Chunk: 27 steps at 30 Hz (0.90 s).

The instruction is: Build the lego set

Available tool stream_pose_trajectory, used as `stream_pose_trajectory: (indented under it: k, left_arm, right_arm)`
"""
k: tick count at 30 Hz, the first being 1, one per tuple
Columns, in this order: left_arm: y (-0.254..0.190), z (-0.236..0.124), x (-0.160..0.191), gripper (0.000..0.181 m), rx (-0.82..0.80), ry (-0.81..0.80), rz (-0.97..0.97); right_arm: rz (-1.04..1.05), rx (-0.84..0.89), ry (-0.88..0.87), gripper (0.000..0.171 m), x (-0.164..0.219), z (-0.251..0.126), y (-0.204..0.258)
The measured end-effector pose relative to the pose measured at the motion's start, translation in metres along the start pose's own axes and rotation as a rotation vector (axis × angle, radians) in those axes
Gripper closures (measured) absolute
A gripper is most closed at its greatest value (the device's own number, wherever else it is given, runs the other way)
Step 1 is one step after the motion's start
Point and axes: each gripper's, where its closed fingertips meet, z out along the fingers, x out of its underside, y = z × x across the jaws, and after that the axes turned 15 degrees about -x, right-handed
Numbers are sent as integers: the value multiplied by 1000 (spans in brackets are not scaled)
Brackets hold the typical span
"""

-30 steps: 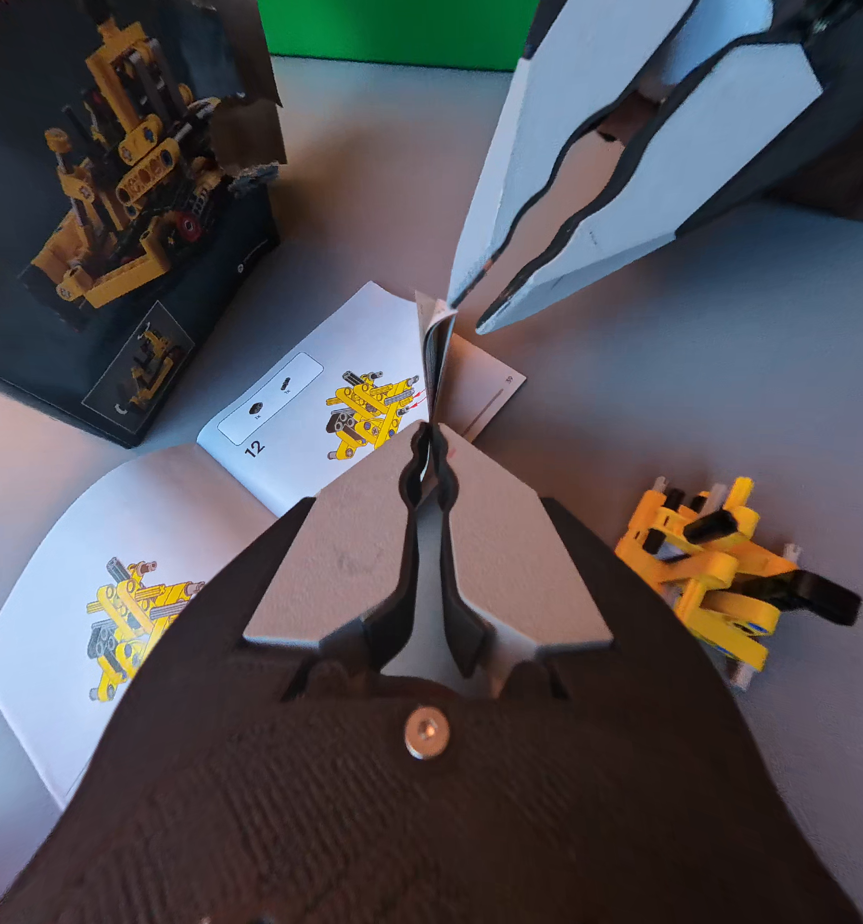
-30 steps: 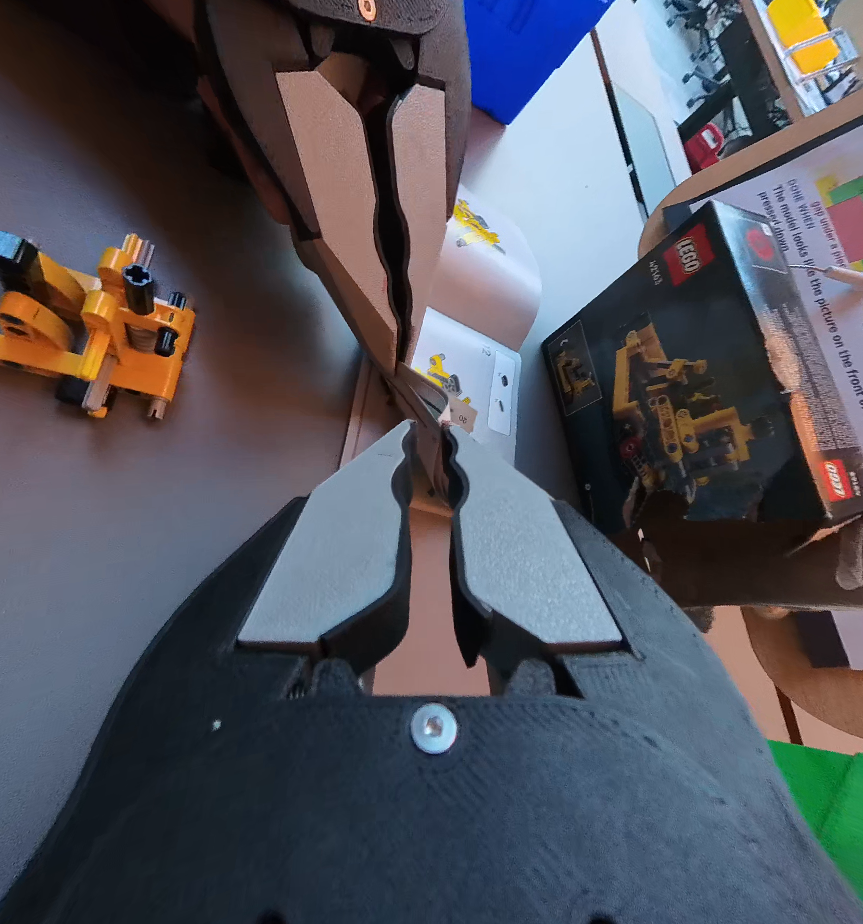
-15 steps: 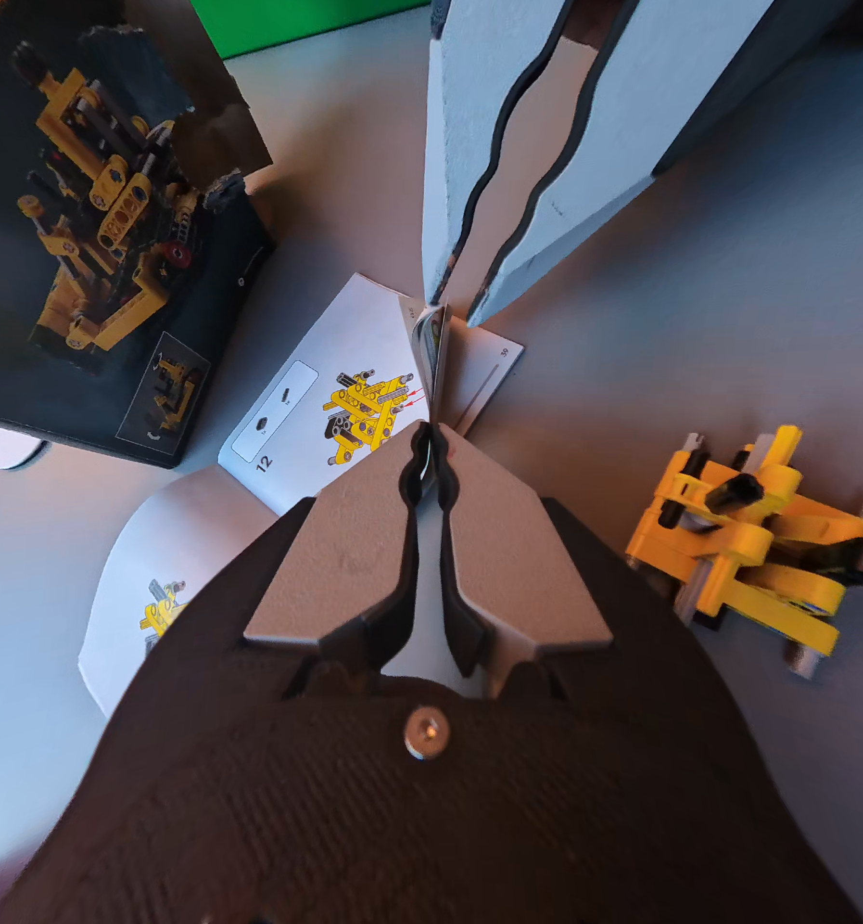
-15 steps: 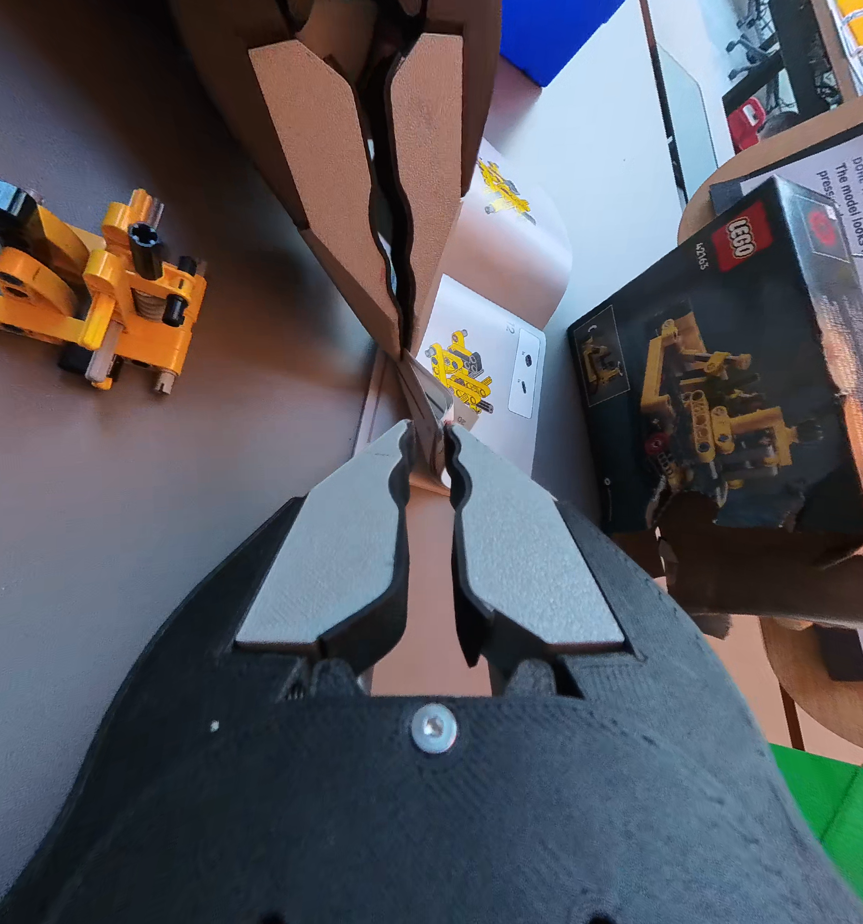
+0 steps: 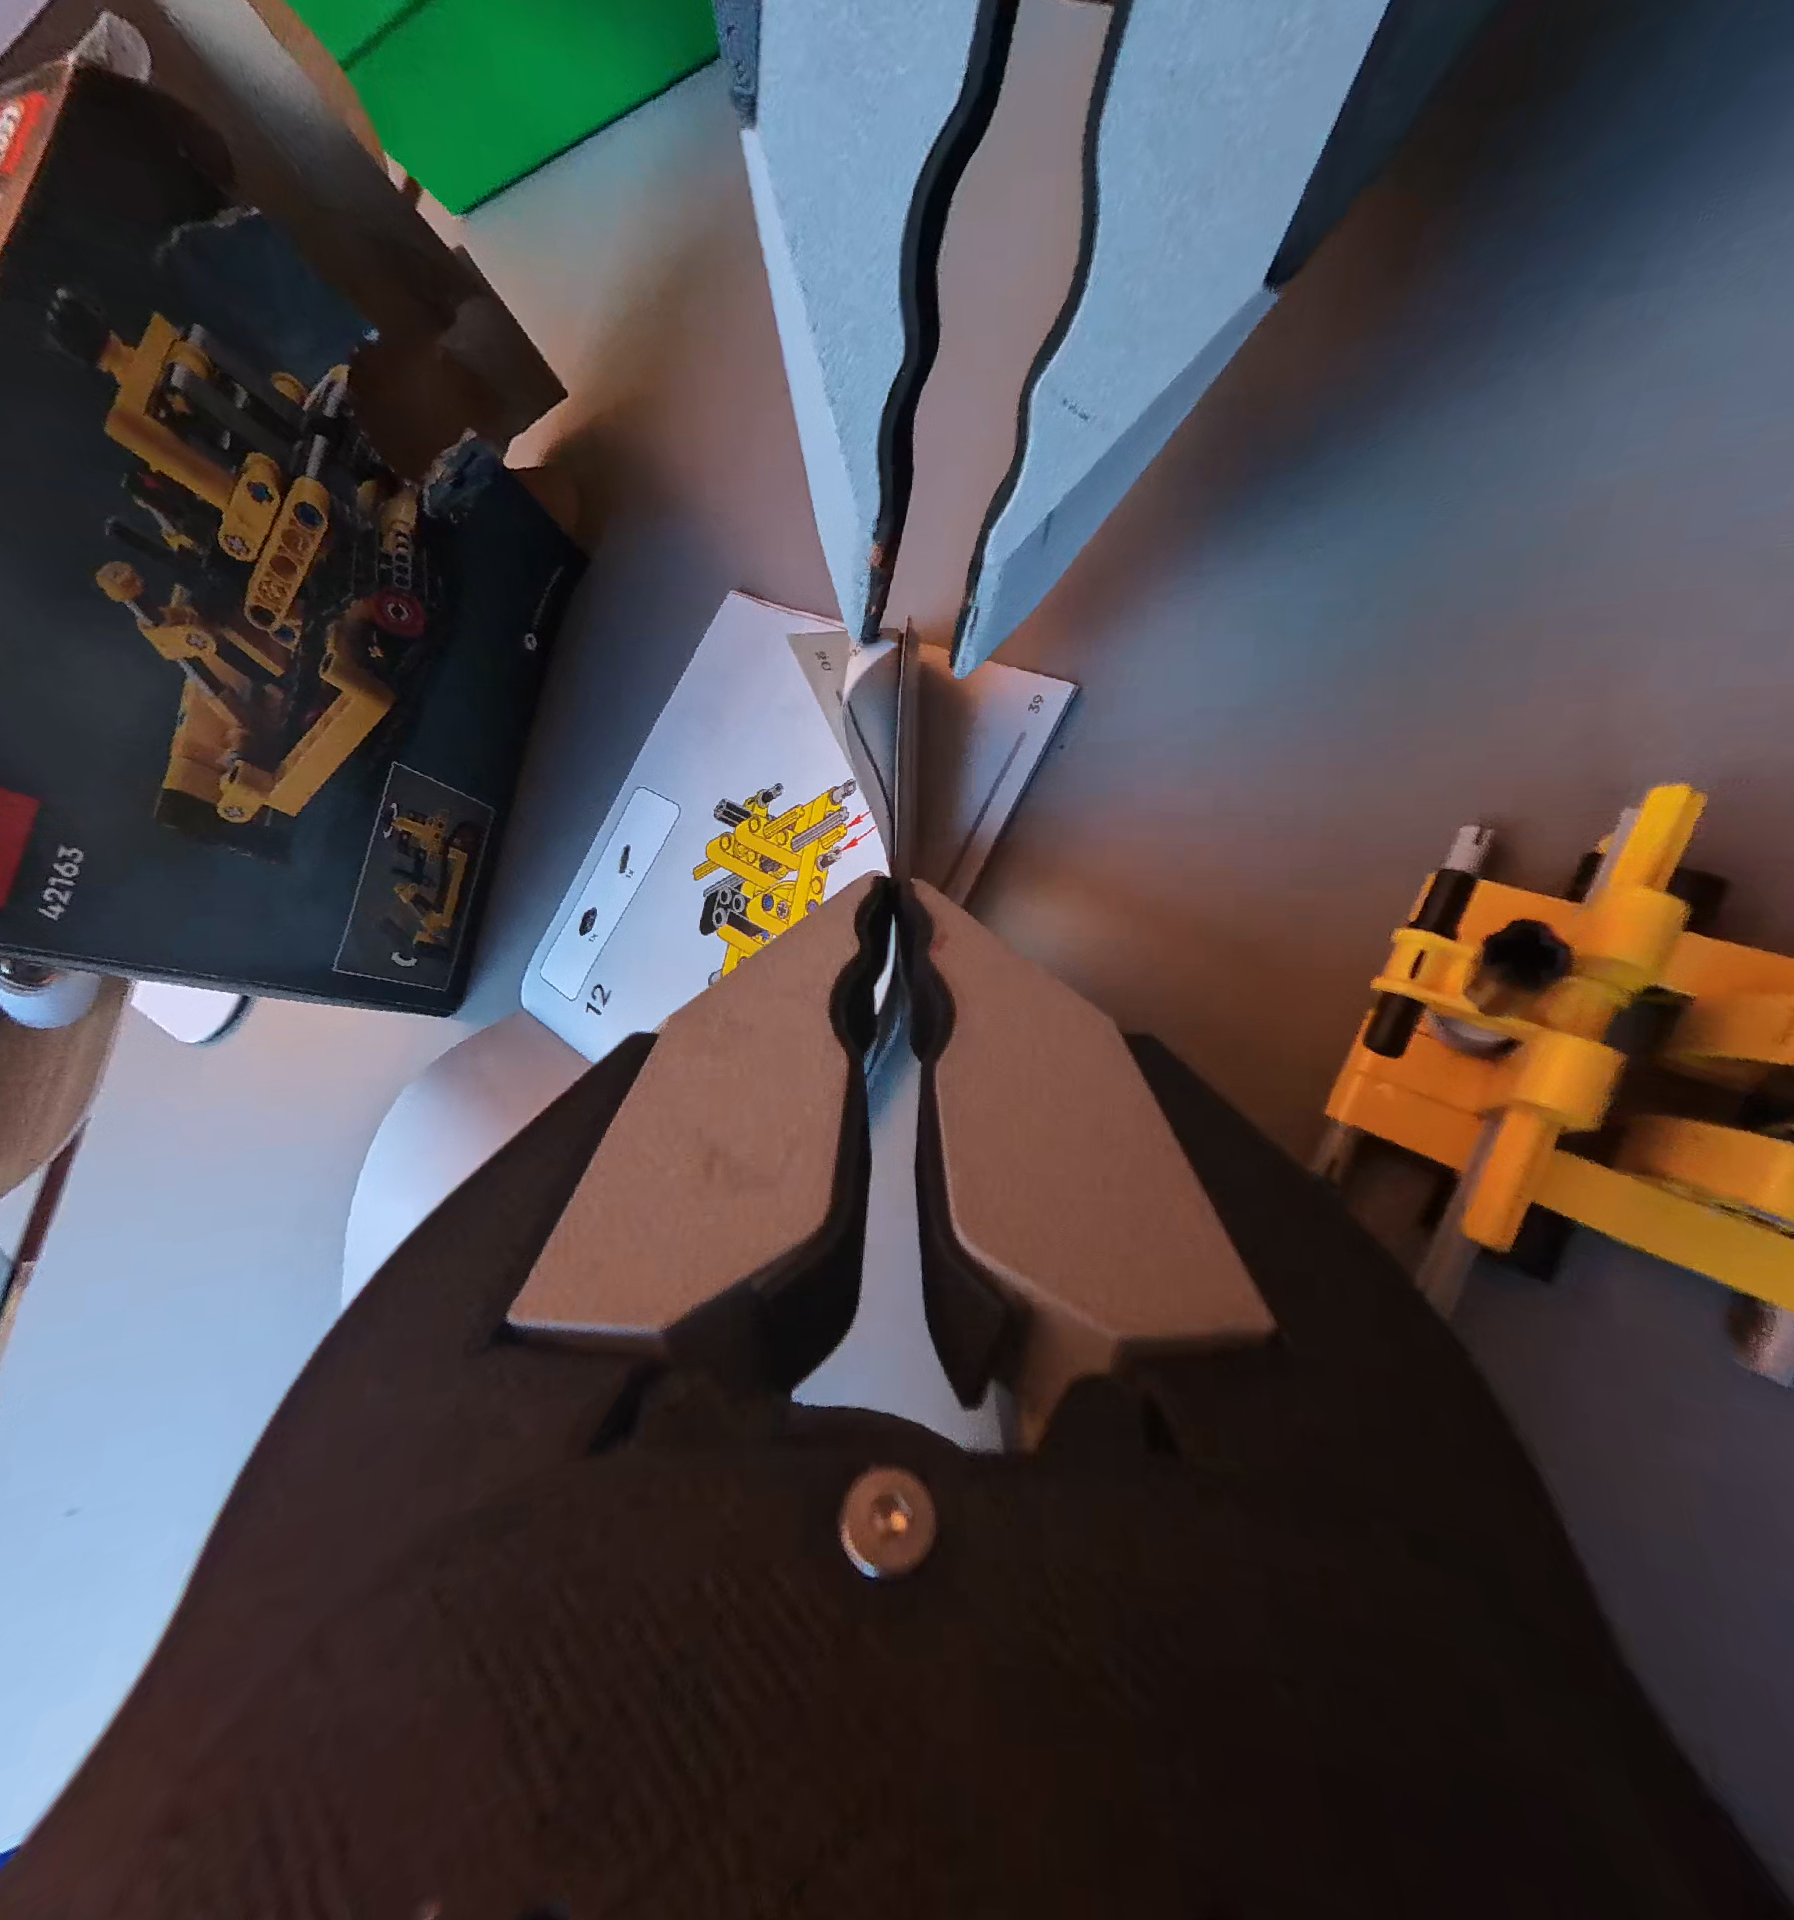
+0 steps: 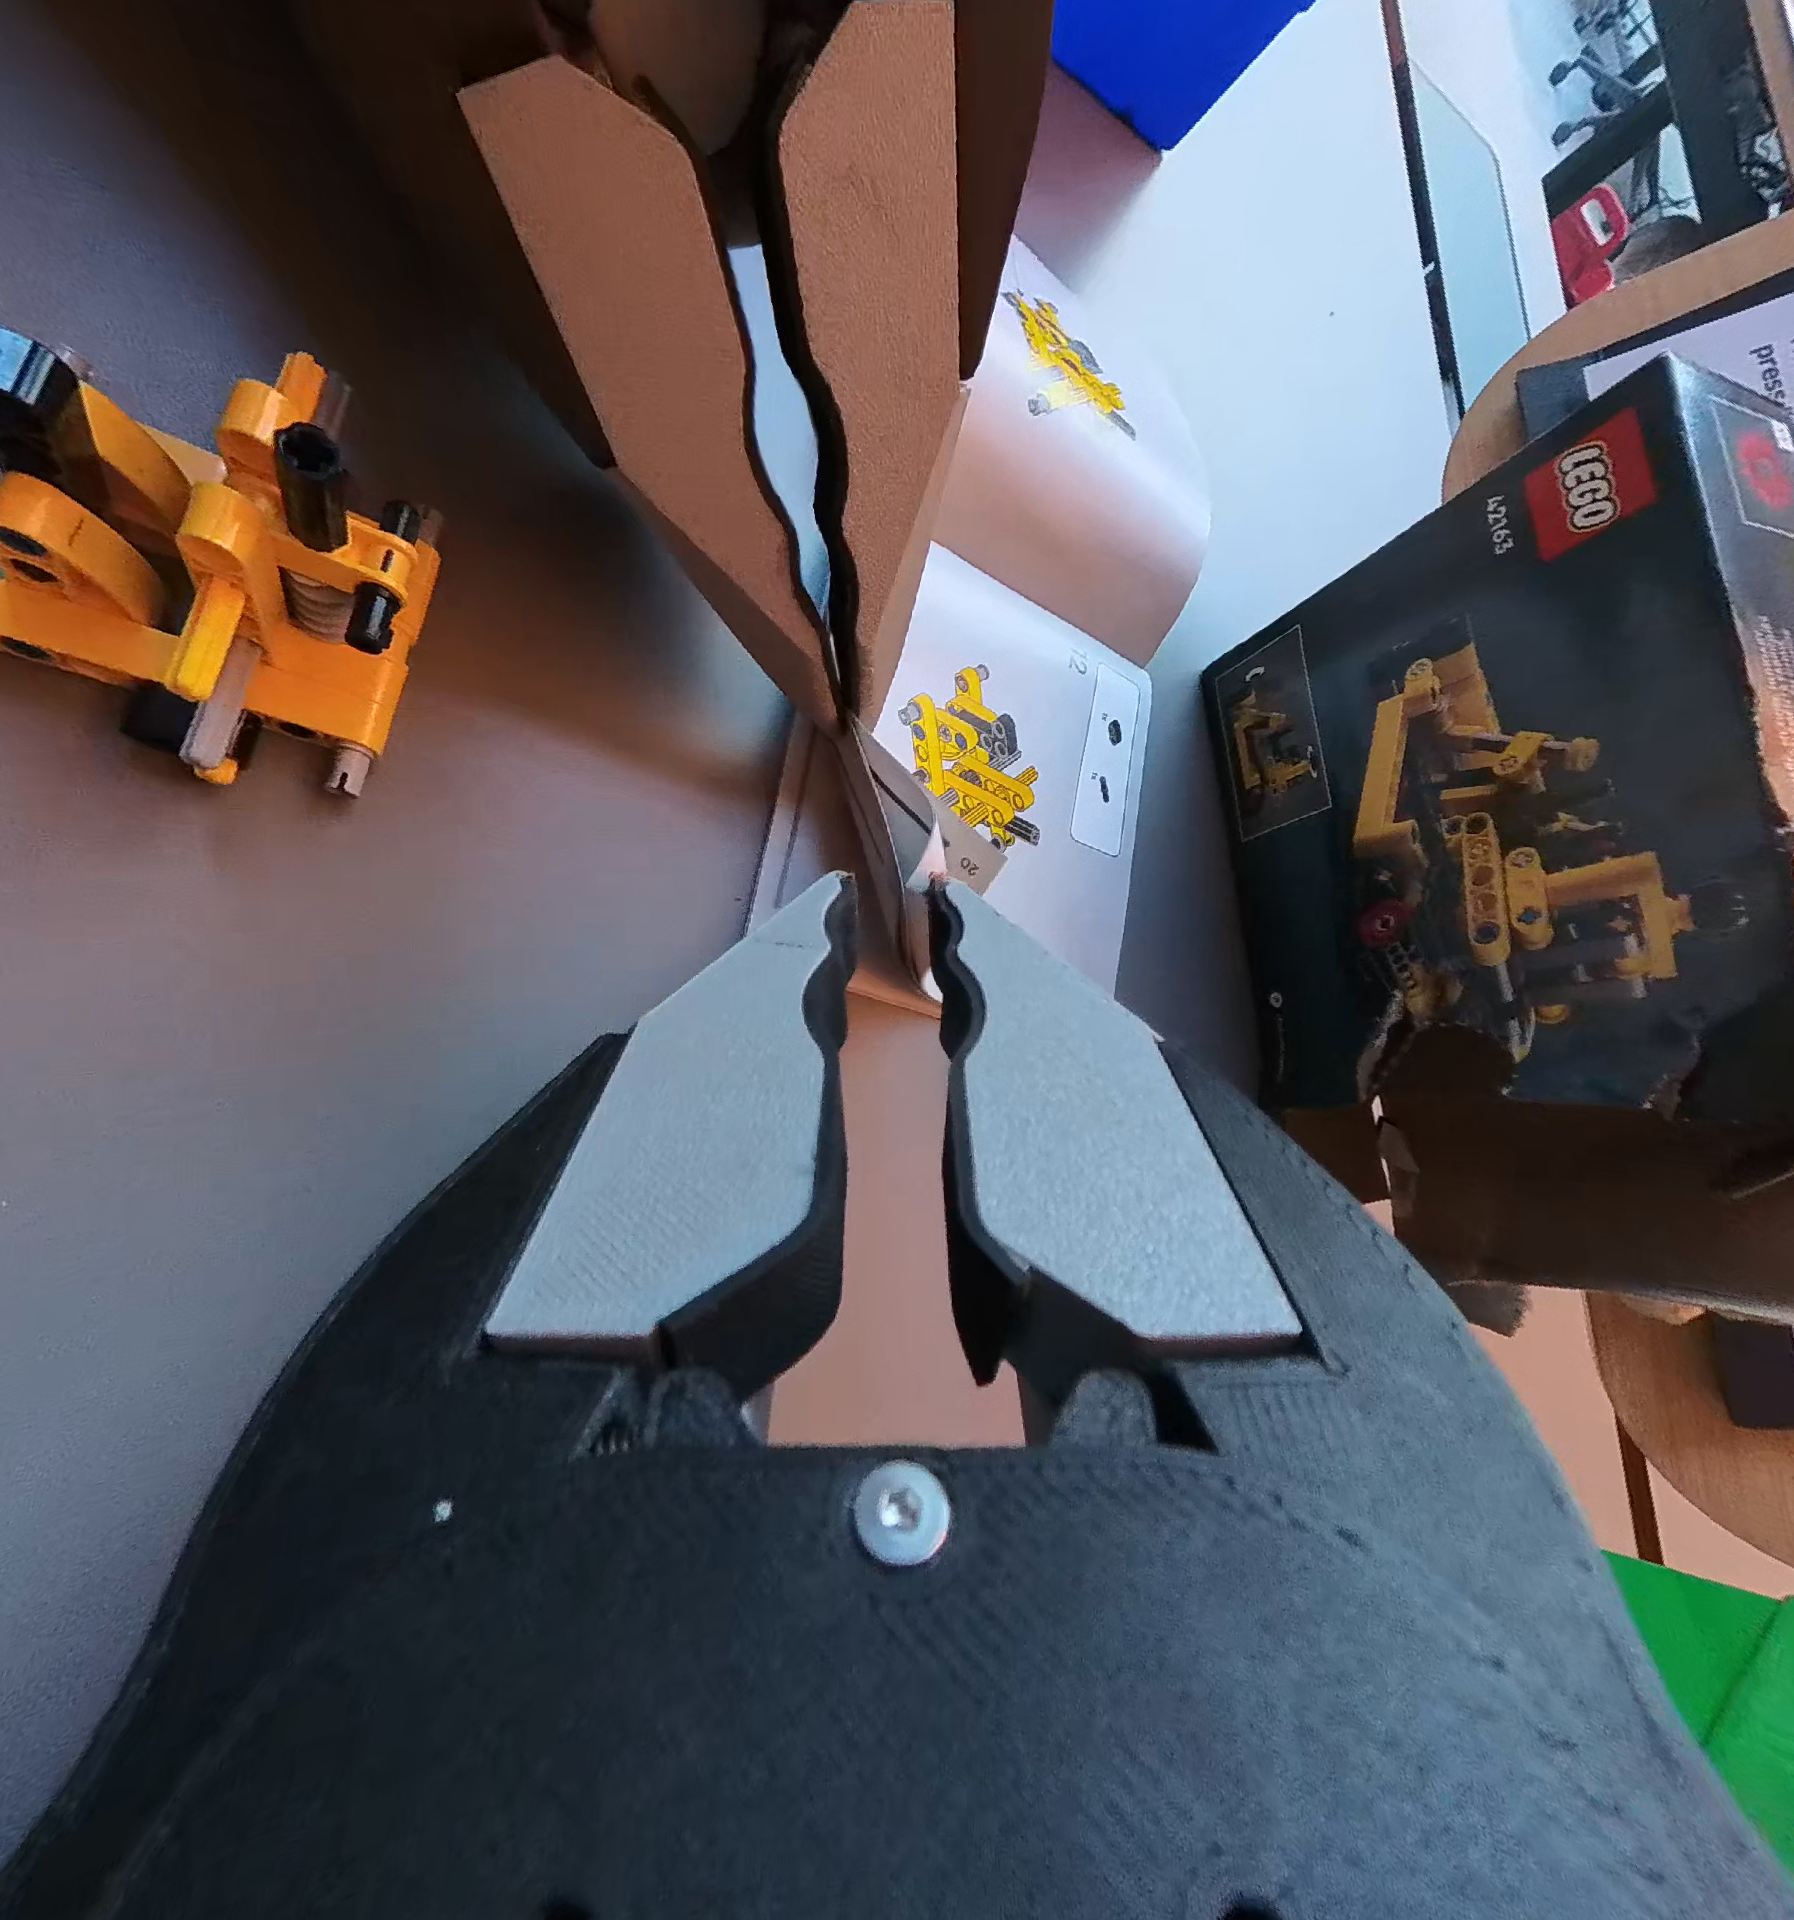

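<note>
Right jaws have parted beside pinched booklet pages [image 6: 898, 914].

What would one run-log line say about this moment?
left tongs: shut on booklet pages | right tongs: open around the same pages | yellow model: on table, untouched | box: beside booklet

Each wrist camera sat just behind its own jaws, looking steeply down and close at the table. The two faced each other, so both showed the instruction booklet [image 5: 758, 790] [image 6: 1018, 790] between the jaws, the yellow model [image 5: 1599, 1049] [image 6: 218, 603] and the box [image 5: 218, 582] [image 6: 1537, 831] on opposite sides.
</note>
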Motion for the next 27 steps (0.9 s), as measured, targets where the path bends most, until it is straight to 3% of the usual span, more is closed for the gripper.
stream_pose_trajectory:
  k: [12, 27]
  left_arm:
    - [1, 0, 0, 181, -72, -28, 158]
    - [3, -1, -2, 181, -79, -36, 145]
  right_arm:
    - [-18, 5, 12, 160, 0, 0, 0]
    - [-30, -10, 32, 159, 1, 8, 5]
